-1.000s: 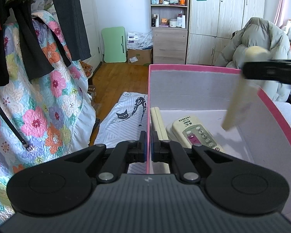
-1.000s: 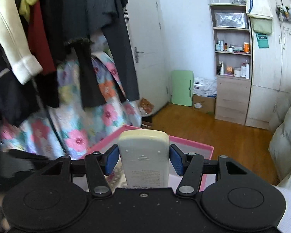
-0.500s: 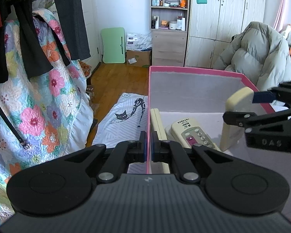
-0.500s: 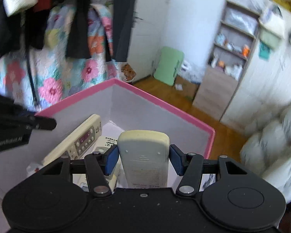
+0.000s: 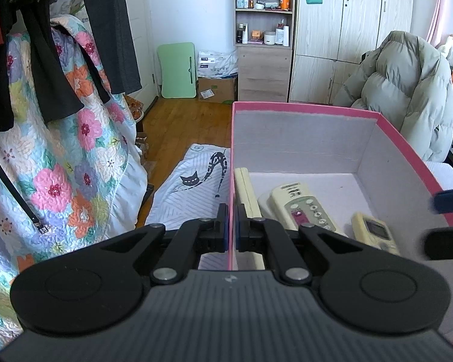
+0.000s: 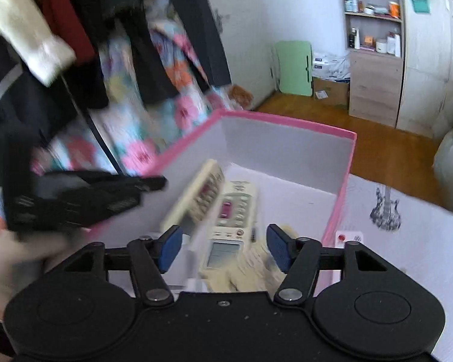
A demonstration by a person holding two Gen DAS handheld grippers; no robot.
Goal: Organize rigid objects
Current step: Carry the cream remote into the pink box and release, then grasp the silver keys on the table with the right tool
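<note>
Here the right gripper, its jaws opening and holding nothing, hangs directly above a small remote lying lengthwise in the pink box, whose wall the left gripper clamps.

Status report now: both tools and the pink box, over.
Left tool shut on box wall. Right tool opening, empty. Small remote inside box. Nothing blocking.

No readable text. The remote ahead of the left gripper carried a line of print at its top, too small to make out. The stacked packs far ahead by the shelf had blue print, also illegible.
</note>
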